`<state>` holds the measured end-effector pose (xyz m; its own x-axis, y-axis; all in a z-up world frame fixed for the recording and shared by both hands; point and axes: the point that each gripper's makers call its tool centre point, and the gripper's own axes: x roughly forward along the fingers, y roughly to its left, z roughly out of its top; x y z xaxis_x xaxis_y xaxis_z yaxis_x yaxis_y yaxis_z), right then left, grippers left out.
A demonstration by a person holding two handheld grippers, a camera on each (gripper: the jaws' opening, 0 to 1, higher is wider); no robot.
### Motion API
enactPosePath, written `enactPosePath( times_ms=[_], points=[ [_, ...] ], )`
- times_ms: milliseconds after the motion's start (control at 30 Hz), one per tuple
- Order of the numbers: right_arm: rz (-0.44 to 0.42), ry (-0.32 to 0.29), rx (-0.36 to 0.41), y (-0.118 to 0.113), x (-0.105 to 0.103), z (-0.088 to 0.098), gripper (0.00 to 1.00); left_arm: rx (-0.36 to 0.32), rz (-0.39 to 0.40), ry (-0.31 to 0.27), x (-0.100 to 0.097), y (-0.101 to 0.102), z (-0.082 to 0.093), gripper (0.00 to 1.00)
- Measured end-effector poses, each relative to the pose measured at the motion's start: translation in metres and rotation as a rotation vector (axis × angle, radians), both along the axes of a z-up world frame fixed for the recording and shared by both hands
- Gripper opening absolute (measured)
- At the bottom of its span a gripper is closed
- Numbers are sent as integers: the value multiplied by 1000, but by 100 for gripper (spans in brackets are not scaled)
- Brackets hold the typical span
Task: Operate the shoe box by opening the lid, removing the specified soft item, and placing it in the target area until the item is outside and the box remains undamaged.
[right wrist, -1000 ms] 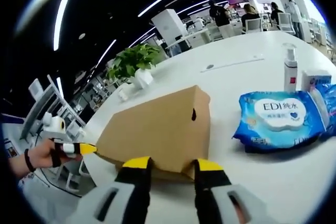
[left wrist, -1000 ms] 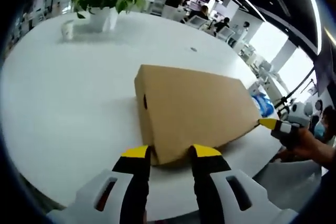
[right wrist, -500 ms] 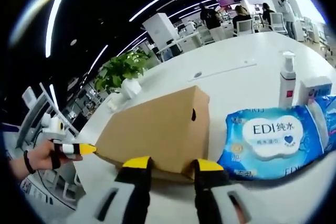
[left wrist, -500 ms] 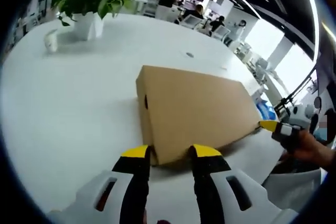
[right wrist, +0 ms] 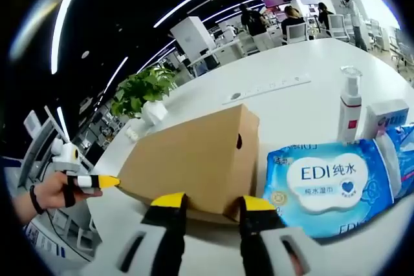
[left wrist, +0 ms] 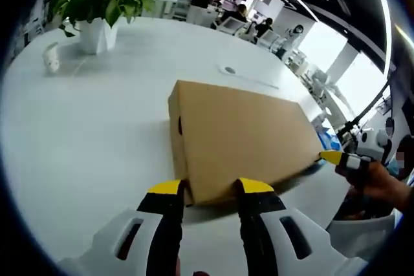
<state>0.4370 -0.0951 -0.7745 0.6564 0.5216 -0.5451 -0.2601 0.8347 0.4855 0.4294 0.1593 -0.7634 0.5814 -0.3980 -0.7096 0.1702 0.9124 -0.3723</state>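
Left hand-held gripper [left wrist: 209, 189], jaws apart, straddling the near corner of the closed shoe box [left wrist: 239, 137] on the white table [left wrist: 77, 134]. Right hand-held gripper [right wrist: 210, 203], jaws likewise apart, at the opposite corner of the shoe box (lid down, one round hole in each end wall). Just right of the right hand-held gripper, a blue wipes pack [right wrist: 326, 182]; beyond it, a pump bottle [right wrist: 350, 103]. Farther off, a potted plant [left wrist: 100, 1].
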Motion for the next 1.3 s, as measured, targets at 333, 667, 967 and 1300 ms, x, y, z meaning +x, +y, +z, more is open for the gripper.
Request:
enactPosePath(
  times_ms=[333,667,967,1300],
  points=[
    [30,-28,-40,1,1,2,29,-1,6,1,0,-1,0,32],
    [66,-76,-71,-26,-20,20,44,54,-24,-48,-23,5,8,34],
    [16,-109,-109,-77,-47,43,47,60,-47,-105,-60,7,28,42],
    [-58,-172,-141,-114,-75,72,49,53,-60,-199,-86,-16,65,45]
  ],
)
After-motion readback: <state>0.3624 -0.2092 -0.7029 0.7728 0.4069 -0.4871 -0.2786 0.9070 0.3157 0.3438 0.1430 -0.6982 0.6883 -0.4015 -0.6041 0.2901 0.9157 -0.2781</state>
